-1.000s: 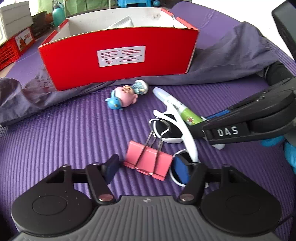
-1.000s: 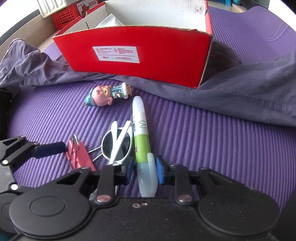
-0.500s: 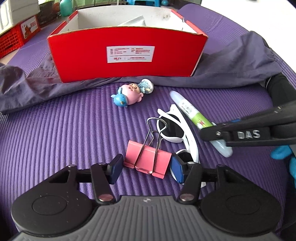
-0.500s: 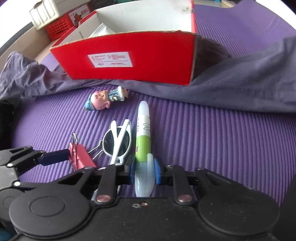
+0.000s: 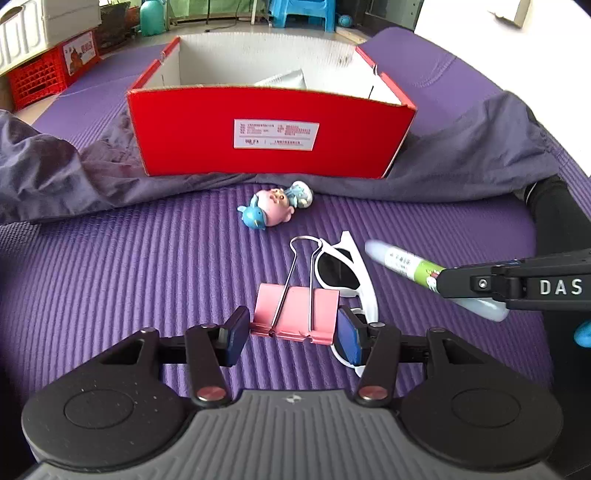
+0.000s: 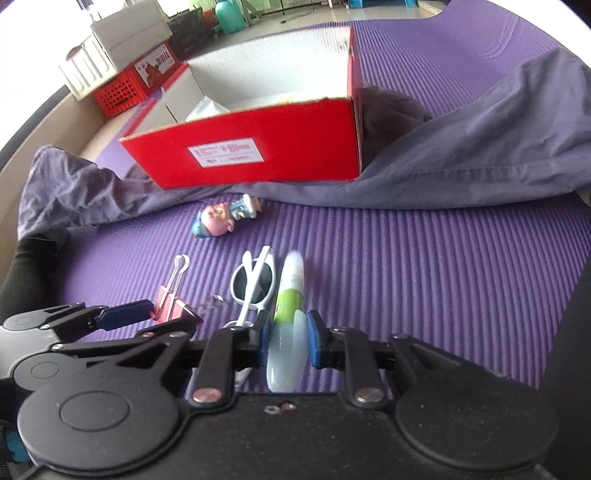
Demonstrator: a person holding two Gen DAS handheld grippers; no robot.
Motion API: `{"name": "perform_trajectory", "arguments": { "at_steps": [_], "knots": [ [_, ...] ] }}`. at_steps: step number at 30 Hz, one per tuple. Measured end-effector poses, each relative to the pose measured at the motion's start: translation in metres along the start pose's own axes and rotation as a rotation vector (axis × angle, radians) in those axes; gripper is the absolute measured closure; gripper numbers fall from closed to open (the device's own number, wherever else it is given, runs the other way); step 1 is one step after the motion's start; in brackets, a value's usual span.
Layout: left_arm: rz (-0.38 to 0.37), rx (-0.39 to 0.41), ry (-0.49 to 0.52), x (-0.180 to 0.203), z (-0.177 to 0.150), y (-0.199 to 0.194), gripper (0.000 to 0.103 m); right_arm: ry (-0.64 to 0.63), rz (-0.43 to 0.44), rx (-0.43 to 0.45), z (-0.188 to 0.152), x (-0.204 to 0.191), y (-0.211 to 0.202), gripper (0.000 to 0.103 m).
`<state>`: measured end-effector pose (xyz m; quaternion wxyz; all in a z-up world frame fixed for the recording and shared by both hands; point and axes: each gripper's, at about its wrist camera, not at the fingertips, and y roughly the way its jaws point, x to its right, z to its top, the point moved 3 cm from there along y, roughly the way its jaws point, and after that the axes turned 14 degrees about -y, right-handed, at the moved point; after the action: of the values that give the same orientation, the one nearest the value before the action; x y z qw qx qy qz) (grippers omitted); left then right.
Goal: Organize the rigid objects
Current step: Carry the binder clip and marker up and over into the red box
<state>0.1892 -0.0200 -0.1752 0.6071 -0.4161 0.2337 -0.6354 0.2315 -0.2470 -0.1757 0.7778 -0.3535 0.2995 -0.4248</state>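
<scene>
My left gripper (image 5: 293,332) is shut on a pink binder clip (image 5: 295,314), its wire handles pointing toward the box. My right gripper (image 6: 286,334) is shut on a white and green marker (image 6: 288,314), lifted off the mat; the marker also shows in the left wrist view (image 5: 413,269). White sunglasses (image 5: 347,273) lie on the purple mat (image 5: 129,266) between the two grippers. A pink and blue pig figurine (image 5: 275,208) lies in front of the open red box (image 5: 273,136).
A grey cloth (image 5: 461,162) is draped around the box's base on both sides. A silver packet (image 5: 284,79) lies inside the box. Red crates (image 5: 48,74) and a blue stool (image 5: 299,14) stand beyond the mat.
My left gripper moved forward and shut on the pink binder clip. My right gripper lifted the marker off the mat, and both views now look higher over the box.
</scene>
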Motion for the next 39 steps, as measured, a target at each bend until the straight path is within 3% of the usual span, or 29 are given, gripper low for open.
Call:
{"name": "perform_trajectory", "arguments": {
  "at_steps": [19, 27, 39],
  "knots": [
    [-0.009, 0.037, -0.065, 0.0, 0.01, -0.066, 0.054, 0.06, 0.014, 0.145, -0.001, -0.008, -0.08, 0.086],
    [-0.02, 0.098, -0.101, 0.005, 0.054, -0.095, 0.054, 0.036, -0.004, 0.217, 0.03, -0.009, -0.105, 0.086],
    [0.004, 0.22, -0.071, 0.017, 0.138, -0.116, 0.054, -0.013, -0.027, 0.327, 0.104, -0.011, -0.118, 0.086]
  ]
}}
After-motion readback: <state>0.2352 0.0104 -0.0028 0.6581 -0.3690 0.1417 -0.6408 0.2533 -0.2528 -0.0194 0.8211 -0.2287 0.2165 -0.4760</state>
